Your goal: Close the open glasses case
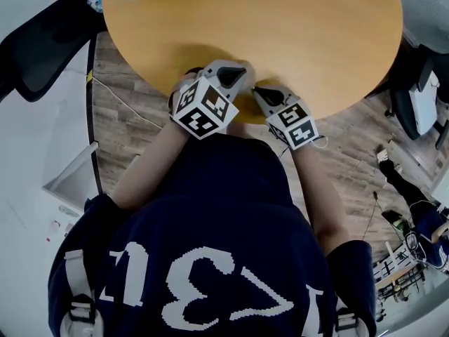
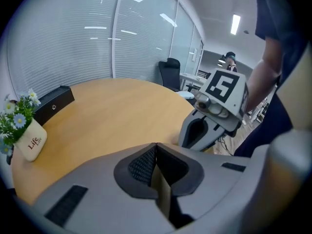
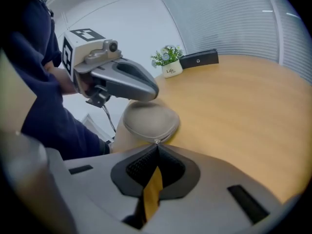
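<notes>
A tan zip-up glasses case [image 3: 148,121] lies at the near edge of the round wooden table [image 1: 295,27]. In the right gripper view its small silver zip pull [image 3: 156,141] sits right at the tips of my right gripper [image 3: 157,143], which is shut on it. My left gripper [image 3: 154,92] is over the top of the case, touching or just above it, with its jaws shut and nothing seen between them [image 2: 156,145]. In the head view both grippers, left [image 1: 235,72] and right [image 1: 257,90], crowd together at the table's edge and hide the case.
A small white pot of flowers [image 3: 168,67] and a black box [image 3: 199,58] stand at the far side of the table. Office chairs [image 1: 42,48] stand on the floor around it. The table's near edge runs just under the grippers.
</notes>
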